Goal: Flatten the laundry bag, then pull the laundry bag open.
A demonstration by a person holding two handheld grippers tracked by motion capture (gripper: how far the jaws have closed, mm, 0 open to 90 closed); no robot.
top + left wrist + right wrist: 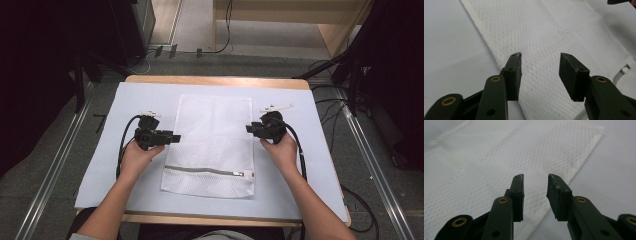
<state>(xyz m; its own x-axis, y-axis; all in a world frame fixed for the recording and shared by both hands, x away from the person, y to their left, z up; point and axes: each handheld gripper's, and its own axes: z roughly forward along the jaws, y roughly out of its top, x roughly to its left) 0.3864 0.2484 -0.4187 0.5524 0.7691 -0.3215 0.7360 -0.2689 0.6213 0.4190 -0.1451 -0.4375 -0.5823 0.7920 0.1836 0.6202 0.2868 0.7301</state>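
Left gripper (540,75), right gripper (535,196) agape over mesh bag (212,145) edges, nothing gripped

A wooden counter (210,80) sits mid-frame, covered almost entirely by a pale sheet (100,165). Flat on the sheet's centre lies a white mesh bag (212,130), its zipper (207,170) near the lower edge.

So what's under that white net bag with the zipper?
The white mesh bag lies flat on a pale sheet that covers the wooden table. The sheet shows around every edge of the bag; what is directly beneath it is covered.
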